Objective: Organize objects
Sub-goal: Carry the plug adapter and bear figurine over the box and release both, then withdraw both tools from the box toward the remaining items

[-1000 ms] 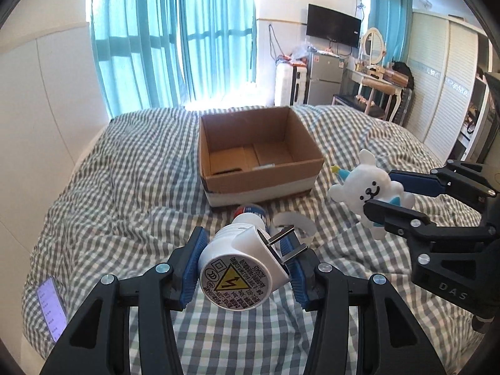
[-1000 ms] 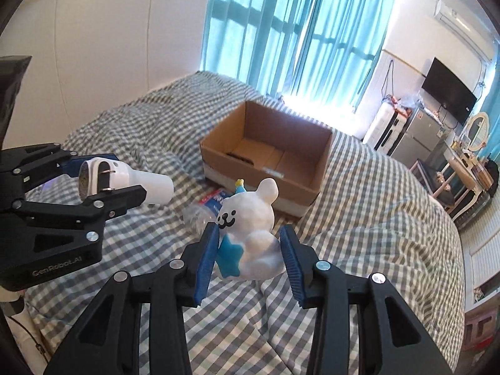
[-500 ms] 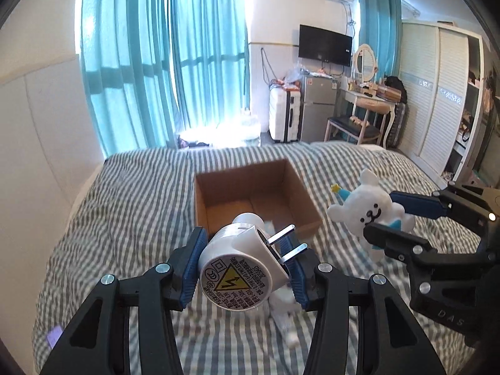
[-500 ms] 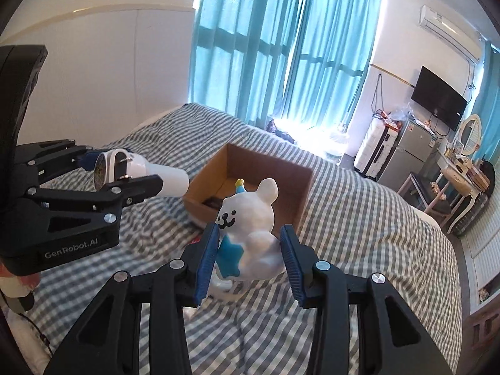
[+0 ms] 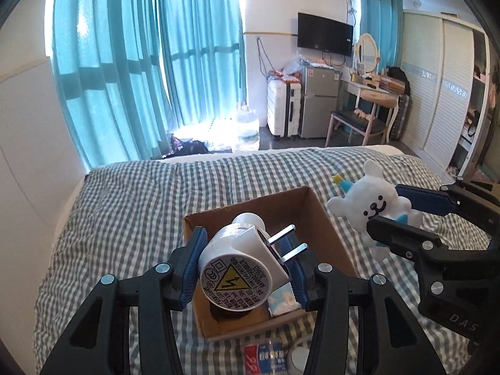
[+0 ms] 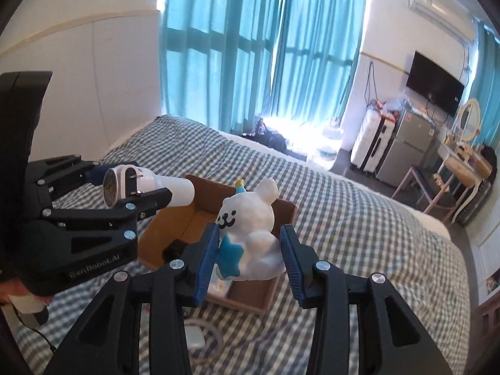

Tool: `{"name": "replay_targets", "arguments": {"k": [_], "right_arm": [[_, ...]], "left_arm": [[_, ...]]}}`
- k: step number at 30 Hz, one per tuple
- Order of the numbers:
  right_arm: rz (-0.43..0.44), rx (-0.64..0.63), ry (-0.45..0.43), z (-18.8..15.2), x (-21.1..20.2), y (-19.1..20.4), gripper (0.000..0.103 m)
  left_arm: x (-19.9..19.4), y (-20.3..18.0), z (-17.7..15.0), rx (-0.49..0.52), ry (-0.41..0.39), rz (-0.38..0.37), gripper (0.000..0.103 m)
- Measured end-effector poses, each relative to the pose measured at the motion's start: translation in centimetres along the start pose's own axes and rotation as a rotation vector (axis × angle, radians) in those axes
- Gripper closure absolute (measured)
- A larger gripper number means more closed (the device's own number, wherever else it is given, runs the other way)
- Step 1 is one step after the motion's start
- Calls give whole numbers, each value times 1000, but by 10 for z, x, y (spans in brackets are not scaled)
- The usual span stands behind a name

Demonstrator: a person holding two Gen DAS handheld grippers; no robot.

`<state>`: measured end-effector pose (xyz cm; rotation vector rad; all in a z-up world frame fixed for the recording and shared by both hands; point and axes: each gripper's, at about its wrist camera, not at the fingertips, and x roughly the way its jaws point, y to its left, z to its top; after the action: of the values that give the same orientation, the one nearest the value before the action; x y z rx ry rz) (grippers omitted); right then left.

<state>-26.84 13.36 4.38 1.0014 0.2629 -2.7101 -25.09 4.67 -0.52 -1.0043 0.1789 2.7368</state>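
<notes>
My left gripper [image 5: 242, 265] is shut on a white plug-in device [image 5: 239, 268] with two metal prongs and a yellow warning label, held above the open cardboard box [image 5: 325, 218]. It also shows in the right wrist view [image 6: 147, 186]. My right gripper [image 6: 248, 256] is shut on a white bear plush [image 6: 250, 234] with a blue star, held over the box [image 6: 286, 215]. The plush shows to the right of the box in the left wrist view [image 5: 373, 206]. A small packet [image 5: 282, 301] and a dark object lie inside the box.
The box sits on a bed with a grey checked cover [image 5: 131, 218]. A bottle with a red and blue label [image 5: 265, 356] and a white tape roll [image 5: 298, 354] lie in front of the box. Curtains, a fridge and a desk stand beyond the bed.
Both grippers have risen and moved forward with their objects. The box now lies below them, where before it was farther ahead.
</notes>
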Motion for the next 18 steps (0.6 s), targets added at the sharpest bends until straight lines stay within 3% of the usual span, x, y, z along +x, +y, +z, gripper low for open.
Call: {"name": "replay_targets", "arguments": {"k": [6, 12, 14, 15, 18], "right_arm": [[9, 40, 60, 2, 71, -11, 63], [10, 58, 111, -16, 122, -14, 66], [17, 73, 127, -20, 137, -16, 72], [19, 79, 131, -22, 142, -16, 89], [13, 74, 149, -26, 157, -18, 92]], "left_arm": [[58, 10, -7, 23, 48, -23, 53], [104, 19, -26, 32, 105, -24, 53], [117, 22, -32, 22, 126, -33, 53], [122, 23, -35, 21, 134, -34, 53], [139, 25, -41, 20, 159, -35, 53]]}}
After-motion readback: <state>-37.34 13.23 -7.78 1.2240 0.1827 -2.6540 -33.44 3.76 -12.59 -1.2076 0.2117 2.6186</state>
